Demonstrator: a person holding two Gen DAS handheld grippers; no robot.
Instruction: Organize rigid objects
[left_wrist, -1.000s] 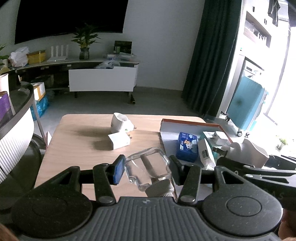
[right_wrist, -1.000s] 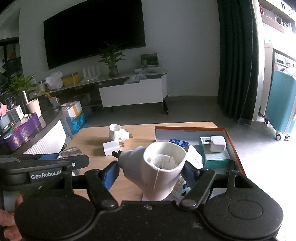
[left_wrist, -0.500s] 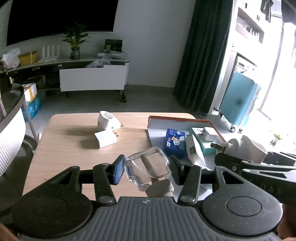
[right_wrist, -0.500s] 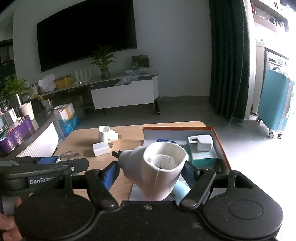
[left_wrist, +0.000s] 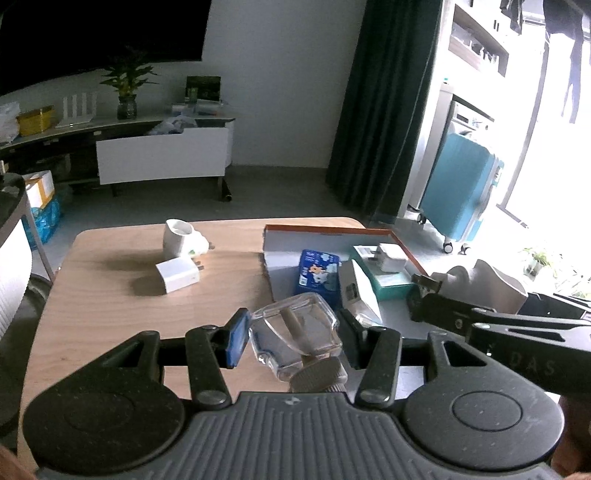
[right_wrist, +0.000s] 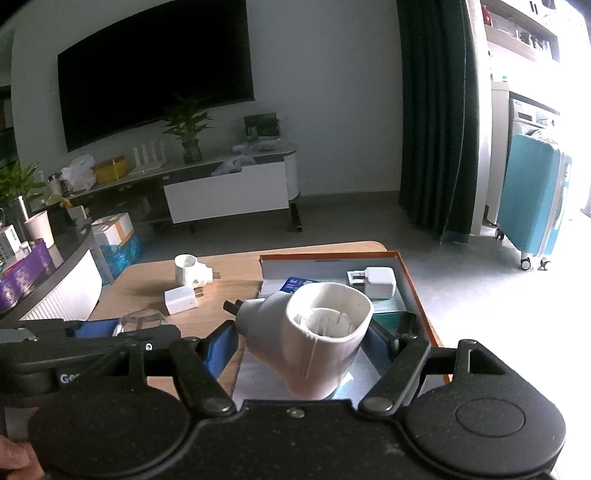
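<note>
My left gripper (left_wrist: 293, 338) is shut on a clear glass bottle (left_wrist: 295, 332) with a metal cap, held above the table's near edge. My right gripper (right_wrist: 301, 338) is shut on a white plug-in device (right_wrist: 314, 336), held over the orange-rimmed box (right_wrist: 413, 280). That device also shows at the right in the left wrist view (left_wrist: 484, 284). The box (left_wrist: 325, 230) holds a blue carton (left_wrist: 317, 269), a teal box (left_wrist: 391, 282) and a white charger (left_wrist: 391, 256). A white plug-in device (left_wrist: 181, 240) and a white adapter (left_wrist: 177, 275) lie on the wooden table (left_wrist: 110, 314).
A curved counter (right_wrist: 55, 273) with cups and boxes stands left of the table. A TV stand (right_wrist: 221, 184) with a plant is behind. A teal suitcase (right_wrist: 532, 203) stands at the right by dark curtains.
Both grippers have shifted right and slightly back from the table, each keeping hold of its object. The table items sit further left in both views.
</note>
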